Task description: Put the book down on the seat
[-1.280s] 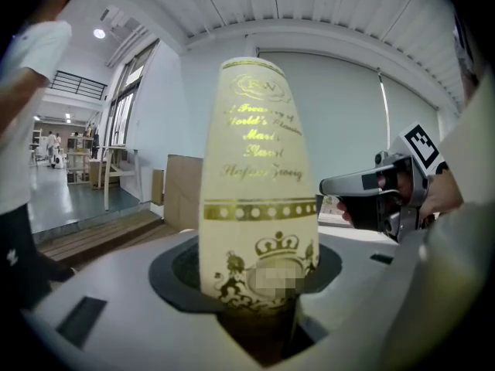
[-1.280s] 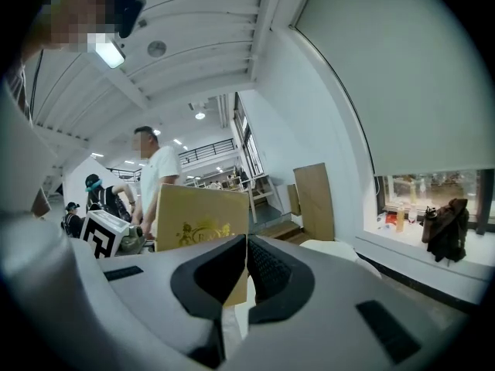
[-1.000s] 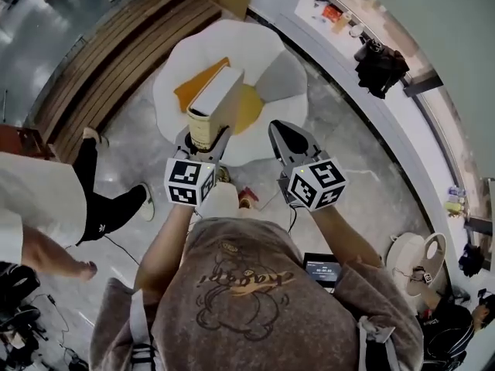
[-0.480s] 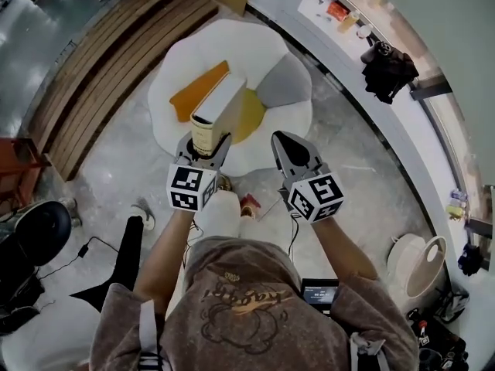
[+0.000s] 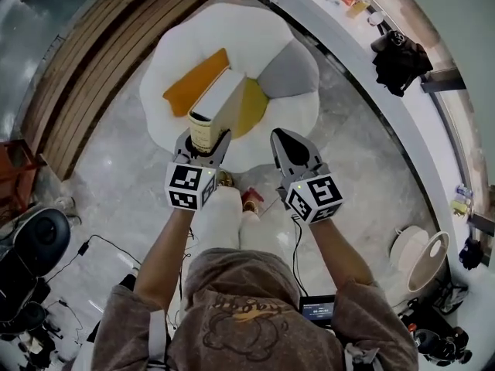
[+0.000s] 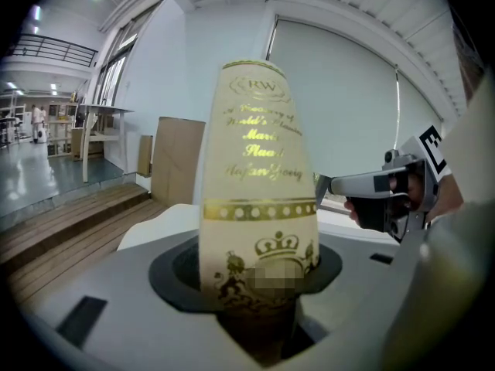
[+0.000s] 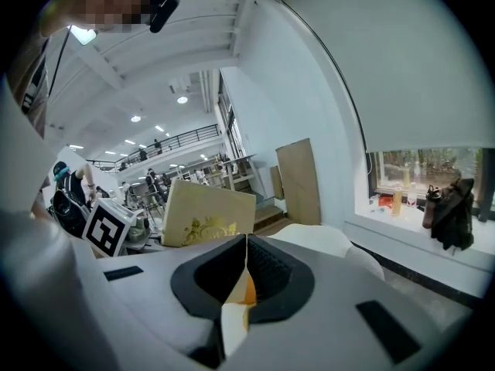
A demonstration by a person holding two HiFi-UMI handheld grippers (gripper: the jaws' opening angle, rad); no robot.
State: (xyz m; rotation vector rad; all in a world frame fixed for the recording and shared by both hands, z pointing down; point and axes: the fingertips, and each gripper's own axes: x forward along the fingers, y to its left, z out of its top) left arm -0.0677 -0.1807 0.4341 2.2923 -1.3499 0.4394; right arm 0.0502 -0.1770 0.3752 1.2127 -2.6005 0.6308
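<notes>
A thick cream book [image 5: 219,100] with gold lettering on its spine [image 6: 259,168] stands out from my left gripper [image 5: 203,136], which is shut on its lower end. The book hangs above the front of the seat [image 5: 179,59], a white flower-shaped chair with a yellow cushion [image 5: 188,86] and a grey one [image 5: 291,71]. In the left gripper view the jaws [image 6: 259,275] clamp the spine from both sides. My right gripper [image 5: 281,134] hovers to the right of the book, shut and empty; its jaws [image 7: 246,246] meet, with the book's cover [image 7: 207,213] off to the left.
Wooden steps [image 5: 81,52] run along the left of the seat. A curved window ledge [image 5: 387,91] with a black bag [image 5: 400,56] lies to the right. A black chair [image 5: 35,242] and cables sit low left, a white round appliance [image 5: 420,257] low right.
The seat has come a little nearer and slid up-left under the book. A bystander at the left has gone from view. Both grippers keep their hold and spacing.
</notes>
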